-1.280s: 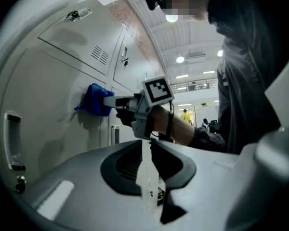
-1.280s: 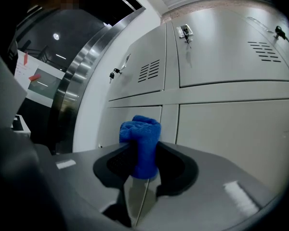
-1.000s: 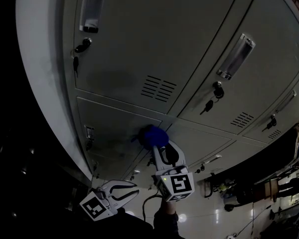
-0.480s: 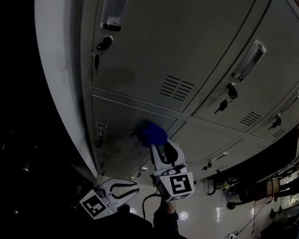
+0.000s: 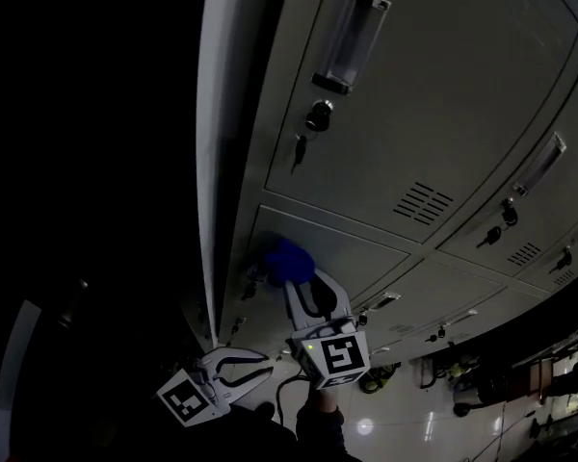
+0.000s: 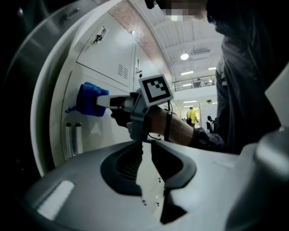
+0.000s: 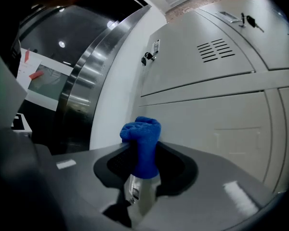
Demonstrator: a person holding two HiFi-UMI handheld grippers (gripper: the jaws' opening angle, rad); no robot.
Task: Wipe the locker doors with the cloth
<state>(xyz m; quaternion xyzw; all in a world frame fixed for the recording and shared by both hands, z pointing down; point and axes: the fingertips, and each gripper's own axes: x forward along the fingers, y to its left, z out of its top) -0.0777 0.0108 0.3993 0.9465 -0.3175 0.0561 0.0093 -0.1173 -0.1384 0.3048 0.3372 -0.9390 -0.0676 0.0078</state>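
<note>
The cloth (image 7: 143, 137) is a bunched blue wad with its long axis running along the right gripper's (image 7: 143, 163) jaws. Its rounded end is pointing straight out past the fingertips toward the locker door (image 7: 216, 124). The jaws are closing tightly on the lower part of the wad, so that only the crumpled top is sticking out beyond them.

From the head view, the right gripper (image 5: 301, 285) is reaching up and forward, and the cloth (image 5: 287, 261) at its tip is lying over the upper left corner of the lower locker door (image 5: 352, 250). In the left gripper view the cloth (image 6: 89, 105) appears to be pressing against the door's face, with the right gripper (image 6: 111, 101) lying level behind it and a person's arm (image 6: 176, 129) holding it.

Above the right gripper, on the upper locker door (image 5: 433, 114), a handle (image 5: 349, 38), a lock (image 5: 318, 115) with a key (image 5: 297, 147) hanging from it, and a set of vent slots (image 5: 424, 202) are showing.

The left gripper (image 5: 260, 367) is hanging low, below and to the left of the right gripper, well apart from the doors. Its jaws are lying together with nothing between them, and its tips (image 6: 142, 146) are pointing toward the right gripper.
</note>
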